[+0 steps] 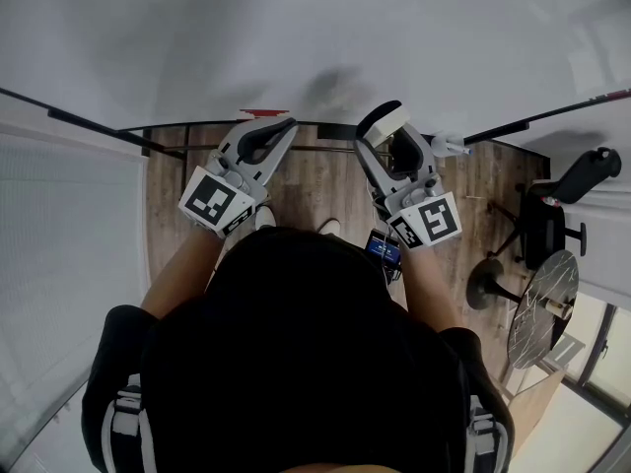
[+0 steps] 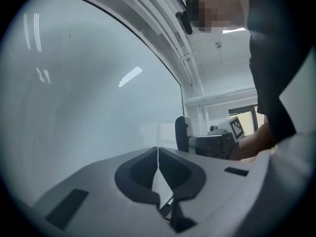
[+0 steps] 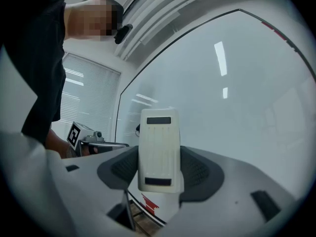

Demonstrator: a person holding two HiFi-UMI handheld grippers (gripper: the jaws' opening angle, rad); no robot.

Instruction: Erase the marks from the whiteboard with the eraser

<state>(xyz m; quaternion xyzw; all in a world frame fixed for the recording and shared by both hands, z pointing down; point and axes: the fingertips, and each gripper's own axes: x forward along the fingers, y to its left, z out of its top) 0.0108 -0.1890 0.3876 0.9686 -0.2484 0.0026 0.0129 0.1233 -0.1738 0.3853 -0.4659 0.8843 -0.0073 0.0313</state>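
Head view: the person stands facing the whiteboard (image 1: pixel 296 28), which fills the upper half of the frame. Both claws are raised toward its lower edge, side by side at centre frame.

Right claw (image 1: pixel 386 138): closed on the eraser (image 1: pixel 383 121), one jaw on each long side. In the right gripper view the eraser (image 3: pixel 159 152) stands upright at centre frame, its cream back to the camera, with the board surface behind it. Contact between eraser and board: cannot tell. A soft shadow lies on the board just above the eraser.

Left claw (image 1: pixel 281 128): jaws together with nothing between them, as the left gripper view shows at lower centre.

Small red patch (image 1: pixel 264 112) at the board's lower edge, above the left claw. Wooden floor (image 1: pixel 325 180) below the board. Black office chair (image 1: pixel 552 215) at right of frame.
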